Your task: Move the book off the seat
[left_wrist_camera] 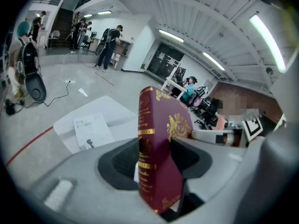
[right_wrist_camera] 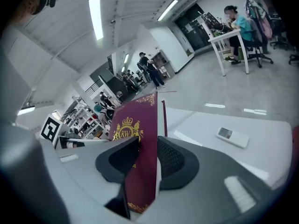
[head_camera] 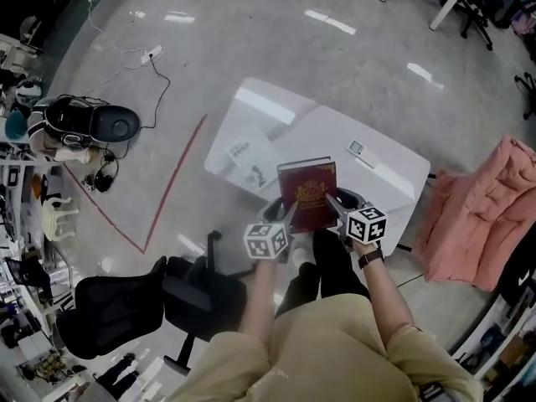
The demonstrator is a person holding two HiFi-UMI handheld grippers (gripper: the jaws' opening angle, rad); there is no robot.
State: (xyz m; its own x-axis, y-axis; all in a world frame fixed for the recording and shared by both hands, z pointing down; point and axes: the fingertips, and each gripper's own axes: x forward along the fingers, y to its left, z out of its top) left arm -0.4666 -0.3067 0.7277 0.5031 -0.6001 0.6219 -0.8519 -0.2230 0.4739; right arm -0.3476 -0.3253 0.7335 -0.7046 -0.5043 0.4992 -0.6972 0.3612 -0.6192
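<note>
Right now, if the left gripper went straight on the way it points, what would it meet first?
The left gripper is shut on the maroon gold-stamped hardcover book; beyond it, probably the white table, though depth is unclear.

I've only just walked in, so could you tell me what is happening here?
A person holds a dark red book up between two handheld grippers: the left gripper is clamped on its left edge, the right gripper on its right edge. The book is above the near side of a white table bearing a paper sheet and a remote.
</note>
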